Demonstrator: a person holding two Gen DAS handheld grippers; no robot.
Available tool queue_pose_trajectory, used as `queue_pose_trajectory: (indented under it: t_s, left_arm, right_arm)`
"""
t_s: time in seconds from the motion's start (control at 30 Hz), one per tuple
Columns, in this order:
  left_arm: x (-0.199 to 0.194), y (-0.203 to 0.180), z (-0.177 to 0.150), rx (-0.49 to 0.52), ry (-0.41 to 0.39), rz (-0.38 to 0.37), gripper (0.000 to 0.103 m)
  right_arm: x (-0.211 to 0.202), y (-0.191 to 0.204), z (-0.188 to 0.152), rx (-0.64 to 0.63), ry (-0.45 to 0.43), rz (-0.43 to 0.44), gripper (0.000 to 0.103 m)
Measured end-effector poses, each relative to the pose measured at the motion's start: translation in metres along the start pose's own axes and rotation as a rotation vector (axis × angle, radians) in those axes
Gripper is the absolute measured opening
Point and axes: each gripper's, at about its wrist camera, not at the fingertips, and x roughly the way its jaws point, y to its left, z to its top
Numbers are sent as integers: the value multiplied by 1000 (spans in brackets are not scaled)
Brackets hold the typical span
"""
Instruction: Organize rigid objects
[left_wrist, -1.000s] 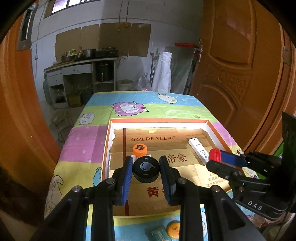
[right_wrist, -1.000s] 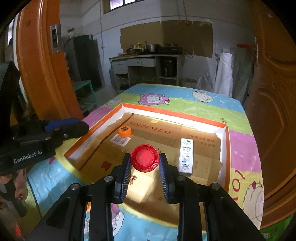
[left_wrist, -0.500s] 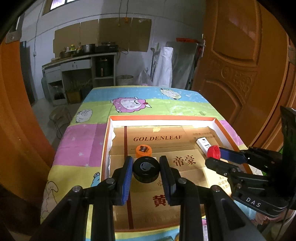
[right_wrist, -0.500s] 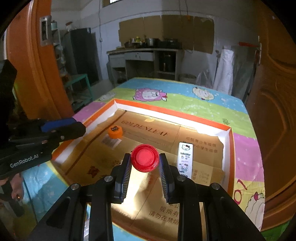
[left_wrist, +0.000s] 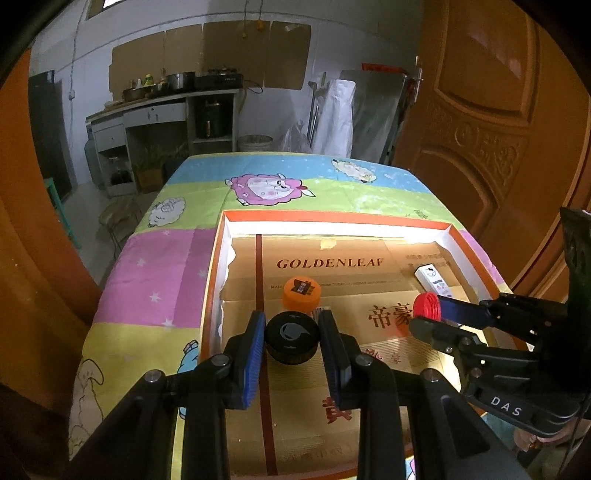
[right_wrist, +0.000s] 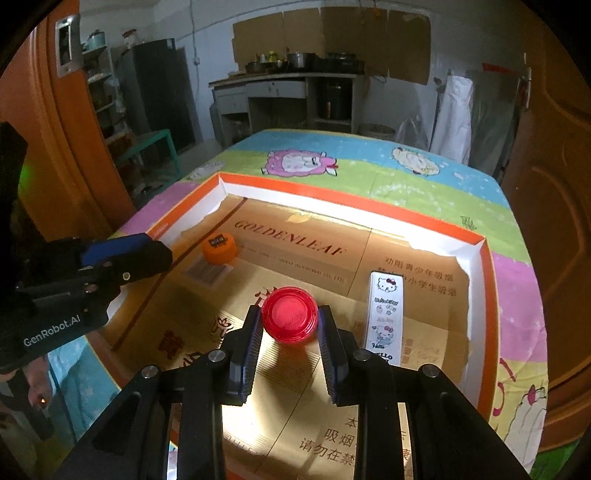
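My left gripper (left_wrist: 291, 332) is shut on a round black cap (left_wrist: 291, 341) and holds it over the near left part of the orange-rimmed cardboard box (left_wrist: 332, 215). My right gripper (right_wrist: 290, 319) is shut on a round red cap (right_wrist: 290, 317) above the middle of the box (right_wrist: 351, 199); it shows in the left wrist view (left_wrist: 428, 314) with the red cap (left_wrist: 426, 305). An orange cap (left_wrist: 301, 291) and a white Hello Kitty case (left_wrist: 432, 280) lie on the box floor, also in the right wrist view: the cap (right_wrist: 219, 247) and the case (right_wrist: 384, 314).
The box sits on a table with a cartoon sheep cloth (left_wrist: 266, 184). A wooden door (left_wrist: 498, 110) stands to the right and a kitchen counter (left_wrist: 159, 107) at the back. The left gripper body (right_wrist: 74, 280) is at the box's left edge.
Both grippers have moved forward and lower over the box, each still holding its cap. The objects on the box floor have not moved.
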Motion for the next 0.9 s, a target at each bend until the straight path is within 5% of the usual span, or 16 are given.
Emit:
queue_pose_trajectory:
  t_s: [0.9]
  left_arm:
    - [29,9,-5,-18,38,5,30]
  right_arm:
    - [16,-2,-3,-9,37,-1,30]
